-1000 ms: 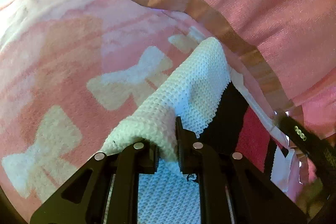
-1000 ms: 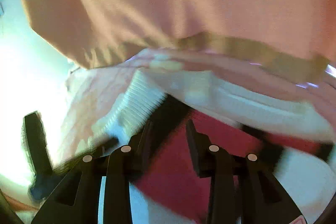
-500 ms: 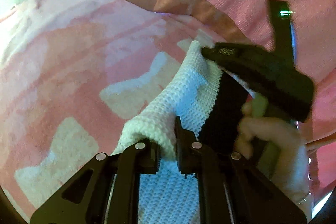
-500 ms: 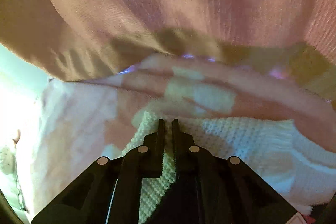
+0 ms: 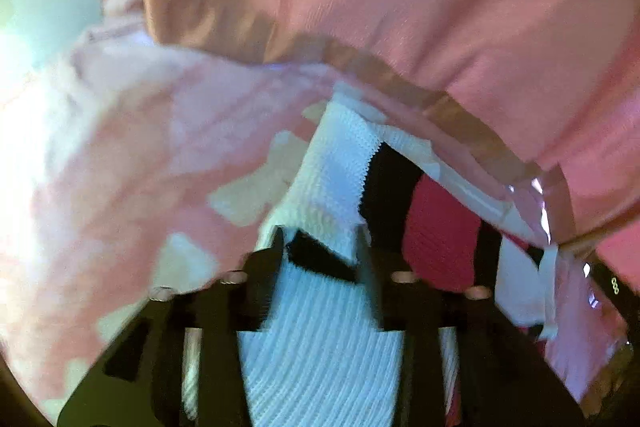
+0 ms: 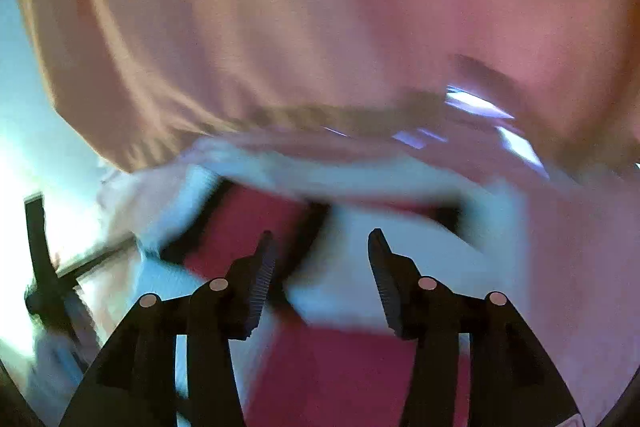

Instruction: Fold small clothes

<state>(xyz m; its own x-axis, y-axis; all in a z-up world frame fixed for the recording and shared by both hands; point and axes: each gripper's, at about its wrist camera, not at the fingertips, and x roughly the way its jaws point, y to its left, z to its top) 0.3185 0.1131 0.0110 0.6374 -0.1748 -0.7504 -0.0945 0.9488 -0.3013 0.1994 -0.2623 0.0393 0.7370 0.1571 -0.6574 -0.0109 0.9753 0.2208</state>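
A small knit sweater (image 5: 340, 163) in white, with black and red bands, lies on a pink blanket (image 5: 140, 167) with cream bows. My left gripper (image 5: 322, 241) hovers over its white ribbed part. The jaws are opening; the knit lies between and below the fingers, and the pads do not press it. In the blurred right wrist view, my right gripper (image 6: 320, 247) is also opening, above the red and white part of the sweater (image 6: 352, 367), with nothing pinched.
A large pink cloth (image 5: 400, 7) with a tan hem hangs over the far side of the blanket and fills the upper right wrist view (image 6: 320, 27). A black gripper body (image 6: 40, 259) shows blurred at the left edge. Bright light washes out the left.
Both grippers were shut on the white knit half a second ago and now stand apart. The left gripper has lifted away. The right gripper and hand have left the left wrist view.
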